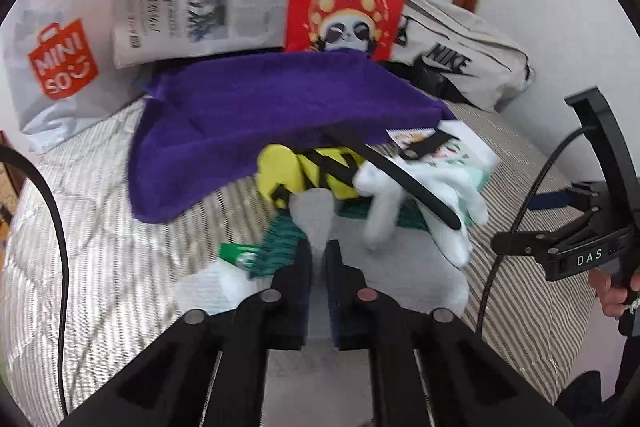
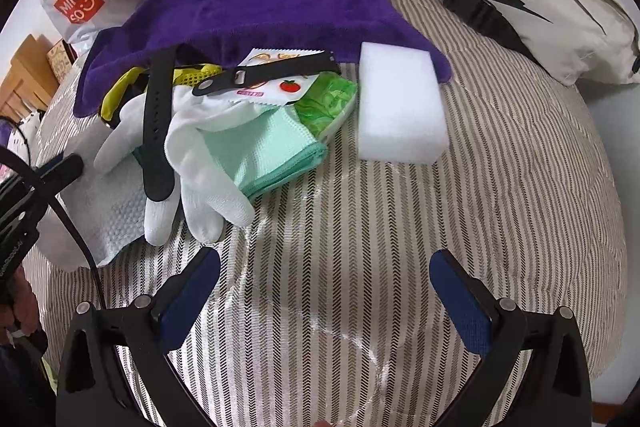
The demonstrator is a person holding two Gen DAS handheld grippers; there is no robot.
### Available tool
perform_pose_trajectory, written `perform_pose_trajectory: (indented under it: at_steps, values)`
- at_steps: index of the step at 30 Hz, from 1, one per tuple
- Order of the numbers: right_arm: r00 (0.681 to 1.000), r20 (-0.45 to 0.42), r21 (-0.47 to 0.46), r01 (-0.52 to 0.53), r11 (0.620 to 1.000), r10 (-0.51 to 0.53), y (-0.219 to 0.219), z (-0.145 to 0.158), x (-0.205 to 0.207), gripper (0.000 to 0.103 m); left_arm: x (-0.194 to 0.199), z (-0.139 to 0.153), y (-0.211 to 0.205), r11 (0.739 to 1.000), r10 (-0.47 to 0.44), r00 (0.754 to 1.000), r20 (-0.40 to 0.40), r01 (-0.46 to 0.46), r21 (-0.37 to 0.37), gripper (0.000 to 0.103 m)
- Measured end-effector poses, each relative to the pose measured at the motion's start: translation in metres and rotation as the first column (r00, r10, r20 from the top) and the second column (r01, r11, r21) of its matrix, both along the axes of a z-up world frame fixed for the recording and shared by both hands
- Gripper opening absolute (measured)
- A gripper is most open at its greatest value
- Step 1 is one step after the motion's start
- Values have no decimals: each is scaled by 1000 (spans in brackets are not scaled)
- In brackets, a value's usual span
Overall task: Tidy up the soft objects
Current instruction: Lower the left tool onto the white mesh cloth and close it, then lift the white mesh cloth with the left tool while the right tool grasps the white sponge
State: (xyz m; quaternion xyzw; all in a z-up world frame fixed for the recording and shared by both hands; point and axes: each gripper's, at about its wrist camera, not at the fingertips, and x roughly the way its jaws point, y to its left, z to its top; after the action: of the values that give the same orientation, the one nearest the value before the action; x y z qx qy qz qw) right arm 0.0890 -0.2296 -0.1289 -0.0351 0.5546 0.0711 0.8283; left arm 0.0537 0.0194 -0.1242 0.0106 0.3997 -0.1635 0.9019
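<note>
Left gripper pinched on grey cloth; right gripper wide, empty, over striped quilt. Pile beyond: two white gloves, one black strap, one mint cloth, one sponge right, one purple towel far.

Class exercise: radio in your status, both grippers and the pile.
Left gripper shut on white cloth. Right gripper open, empty, over striped bedding. Black strap across white glove.
</note>
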Motion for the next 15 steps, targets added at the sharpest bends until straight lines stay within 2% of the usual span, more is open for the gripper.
perform_pose_trajectory:
  at_steps: [2, 7, 15]
  values:
    - [1000, -2, -4, -10, 1000, 10, 2, -1, 0, 103, 0, -3, -3, 1000, 1, 1000, 5, -1, 19, 6]
    - [1000, -2, -5, -8, 1000, 8, 2, -3, -1, 103, -1, 3, 9, 1000, 23, 1000, 1, -23, -18, 4]
    - [999, 35, 20, 27, 999, -27, -15, 7, -1, 103, -11, 31, 42, 994, 90, 995, 42, -87, -63, 4]
